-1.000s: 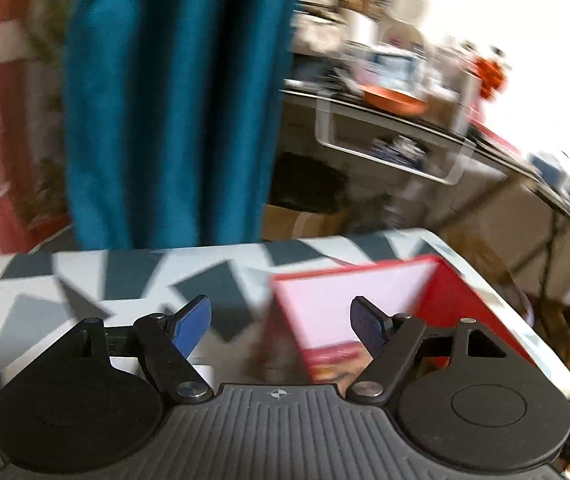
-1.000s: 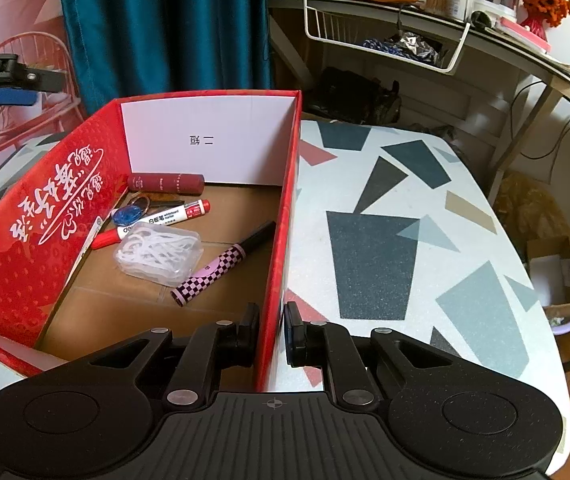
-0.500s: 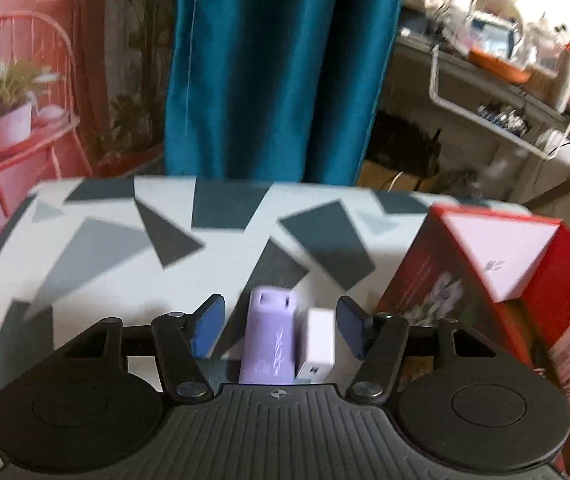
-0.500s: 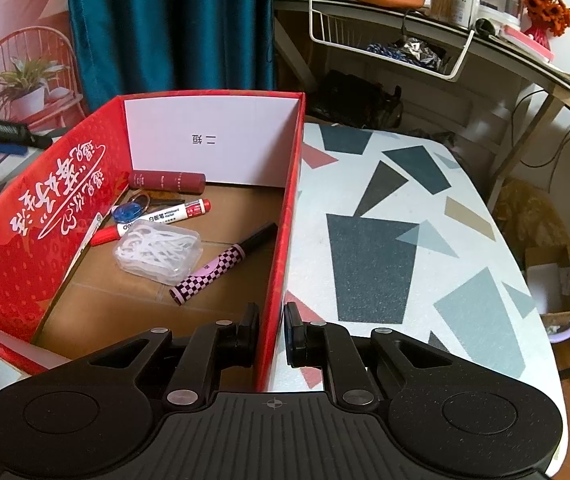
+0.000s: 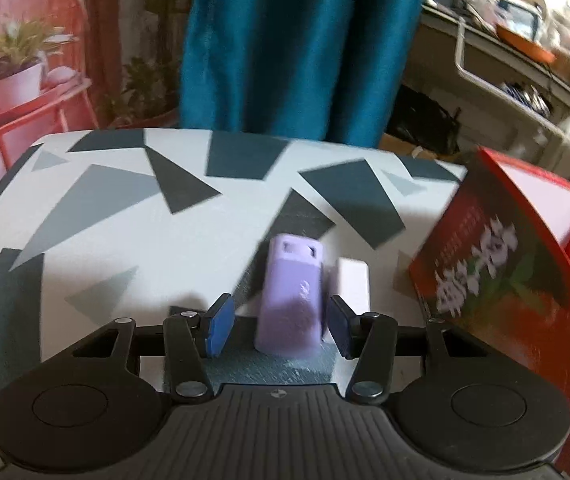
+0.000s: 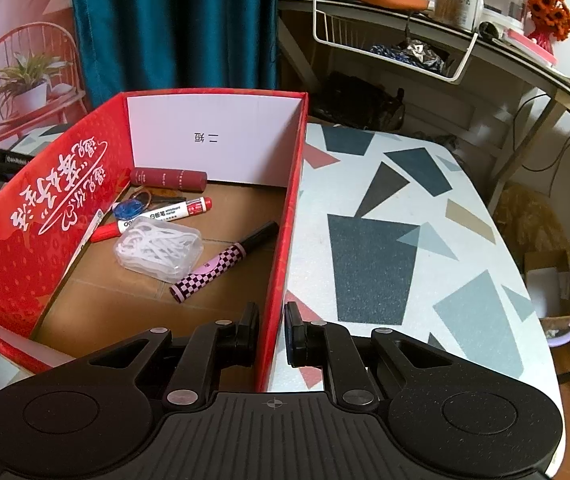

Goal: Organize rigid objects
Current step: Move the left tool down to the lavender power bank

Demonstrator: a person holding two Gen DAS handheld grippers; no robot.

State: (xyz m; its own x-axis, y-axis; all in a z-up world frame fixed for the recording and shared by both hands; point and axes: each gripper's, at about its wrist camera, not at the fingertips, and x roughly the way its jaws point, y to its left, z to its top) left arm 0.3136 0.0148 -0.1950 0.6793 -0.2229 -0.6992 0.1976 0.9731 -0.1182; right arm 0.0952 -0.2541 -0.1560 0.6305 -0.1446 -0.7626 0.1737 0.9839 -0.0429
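Observation:
In the left wrist view a lilac block (image 5: 291, 292) lies on the patterned table, with a smaller white block (image 5: 352, 284) right beside it. My left gripper (image 5: 279, 330) straddles the lilac block; its jaws are closing, and a gap still shows at the left pad. The red box (image 5: 513, 280) stands to the right of it. In the right wrist view my right gripper (image 6: 271, 334) is shut on the right wall of the red box (image 6: 285, 248). Inside lie a checkered pen (image 6: 225, 260), a red marker (image 6: 157, 218), a clear case (image 6: 157, 248) and a maroon tube (image 6: 169, 178).
The table (image 6: 405, 240) extends to the right of the box, with its rounded edge beyond. A teal curtain (image 5: 297, 40) hangs behind. A red wire chair holding a potted plant (image 5: 13, 76) stands at the left. A cluttered desk (image 6: 425, 20) is at the back right.
My left gripper swung from the box to the table, came down over the lilac block, and its jaws narrowed around it. The right gripper kept its hold on the box wall.

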